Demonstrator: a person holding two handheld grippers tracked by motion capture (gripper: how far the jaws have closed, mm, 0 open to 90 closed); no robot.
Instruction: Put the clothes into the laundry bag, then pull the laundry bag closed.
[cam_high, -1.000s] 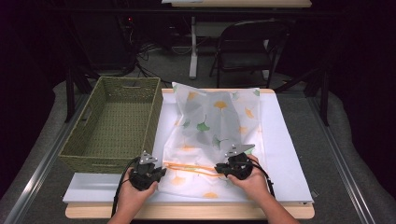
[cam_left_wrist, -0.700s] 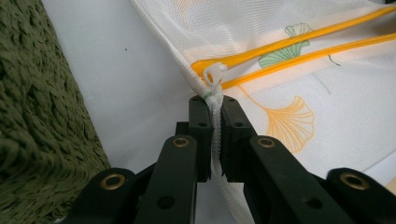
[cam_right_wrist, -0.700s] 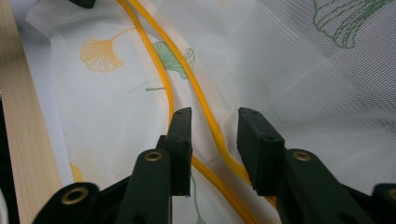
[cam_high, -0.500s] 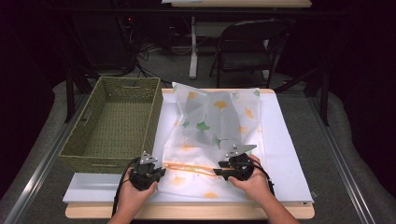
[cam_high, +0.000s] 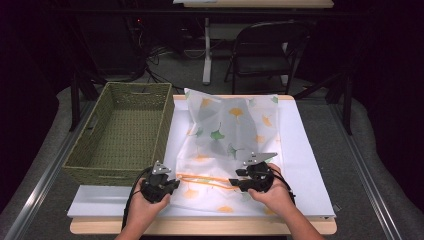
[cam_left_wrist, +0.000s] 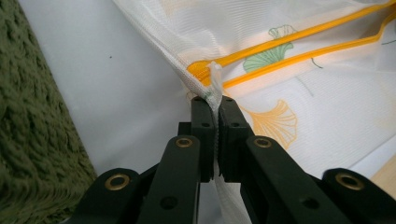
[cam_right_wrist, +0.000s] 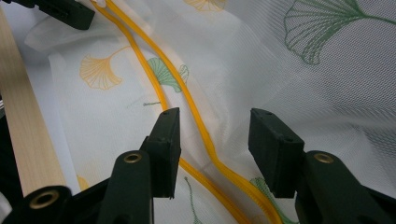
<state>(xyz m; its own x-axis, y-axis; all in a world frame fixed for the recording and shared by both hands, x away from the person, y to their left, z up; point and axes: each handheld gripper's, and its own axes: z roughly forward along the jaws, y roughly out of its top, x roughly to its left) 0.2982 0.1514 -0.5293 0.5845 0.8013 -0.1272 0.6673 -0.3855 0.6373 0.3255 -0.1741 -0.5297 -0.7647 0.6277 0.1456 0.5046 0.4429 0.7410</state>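
Note:
A white mesh bag (cam_high: 235, 135) printed with green and orange ginkgo leaves lies on the white mat, its orange zipper (cam_high: 205, 181) running across the near end. My left gripper (cam_high: 167, 187) is shut on the bag's left edge (cam_left_wrist: 212, 91) by the end of the orange zipper (cam_left_wrist: 289, 44). My right gripper (cam_high: 235, 183) stands open over the zipper; its jaws have just been opening. In the right gripper view the orange zipper (cam_right_wrist: 196, 121) passes between the parted jaws (cam_right_wrist: 215, 140) and neither pad touches it. The left gripper (cam_right_wrist: 65, 11) shows at the top left there.
A green woven basket (cam_high: 120, 132) stands left of the white mat (cam_high: 305, 165) and close to my left gripper. The table's wooden front edge (cam_high: 200, 227) runs just below both hands. A folding chair (cam_high: 267, 47) stands beyond the table.
The right gripper's jaws have parted over the zipper. The left gripper and the bag have stayed where they were.

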